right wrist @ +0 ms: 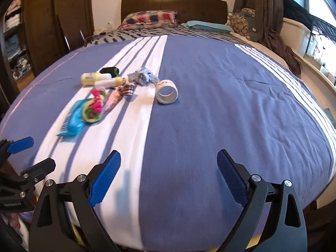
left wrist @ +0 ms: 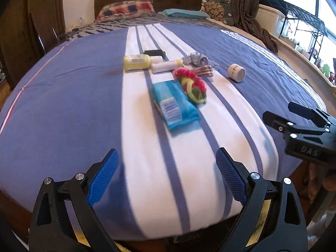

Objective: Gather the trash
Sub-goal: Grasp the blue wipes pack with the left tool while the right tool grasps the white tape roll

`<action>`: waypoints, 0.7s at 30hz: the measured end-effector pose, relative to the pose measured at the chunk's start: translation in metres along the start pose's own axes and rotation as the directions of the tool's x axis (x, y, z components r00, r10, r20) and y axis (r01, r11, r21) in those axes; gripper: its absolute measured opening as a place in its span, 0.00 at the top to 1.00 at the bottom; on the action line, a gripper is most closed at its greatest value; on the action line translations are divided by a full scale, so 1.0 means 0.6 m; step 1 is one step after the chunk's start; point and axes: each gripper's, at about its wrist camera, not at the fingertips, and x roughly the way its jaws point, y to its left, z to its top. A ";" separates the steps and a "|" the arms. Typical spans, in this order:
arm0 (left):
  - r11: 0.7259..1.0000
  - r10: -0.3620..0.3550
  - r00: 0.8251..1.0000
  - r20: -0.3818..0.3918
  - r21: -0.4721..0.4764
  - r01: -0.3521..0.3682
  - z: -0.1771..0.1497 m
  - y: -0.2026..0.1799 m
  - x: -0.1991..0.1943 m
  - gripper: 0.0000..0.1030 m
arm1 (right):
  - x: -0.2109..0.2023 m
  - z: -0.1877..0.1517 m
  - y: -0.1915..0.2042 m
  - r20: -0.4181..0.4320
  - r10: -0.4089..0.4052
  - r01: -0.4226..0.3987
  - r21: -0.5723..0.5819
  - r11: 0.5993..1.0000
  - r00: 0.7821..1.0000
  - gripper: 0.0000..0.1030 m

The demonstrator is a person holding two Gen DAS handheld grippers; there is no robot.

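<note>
Crinkled blue wrapper (left wrist: 174,105) flat on the white stripe, touching a pink-and-yellow scrunchie (left wrist: 193,84).

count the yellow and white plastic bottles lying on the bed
2: a larger yellow plastic bottle with a white cap, farthest left, and a smaller white bottle with a yellow end touching its right. More may hide behind.

Bed with a little pile of stuff on the stripes

The bed (left wrist: 63,96) has a blue cover with a white striped band, and everything sits on or near that band: a blue plastic packet (left wrist: 174,105) nearest the foot, a pink and yellow-green ring toy (left wrist: 193,84) touching its far side, a shiny pinkish wrapper (left wrist: 202,71), two pale yellow bottles (left wrist: 136,62) (left wrist: 167,65), a black spool (left wrist: 154,53), a crumpled light-blue cloth (left wrist: 196,59), and a white tape roll (left wrist: 236,72) apart on the blue. Pillows (left wrist: 126,9) lie at the headboard.
</note>
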 end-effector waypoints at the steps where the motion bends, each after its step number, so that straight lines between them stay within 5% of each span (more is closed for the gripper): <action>1: 1.000 -0.005 1.000 -0.004 -0.004 0.005 0.006 -0.002 0.010 0.15 | 0.006 0.003 -0.001 -0.003 0.001 -0.001 0.007 1.000 1.000 0.10; 8: 1.000 -0.004 1.000 -0.014 -0.004 0.004 0.031 -0.008 0.056 0.15 | 0.066 0.037 -0.016 -0.029 -0.004 0.005 0.063 0.998 1.000 0.09; 21: 0.998 0.053 0.999 -0.010 -0.020 -0.053 0.079 0.034 0.089 0.37 | 0.121 0.095 -0.015 -0.048 0.006 -0.003 0.061 0.998 0.999 0.16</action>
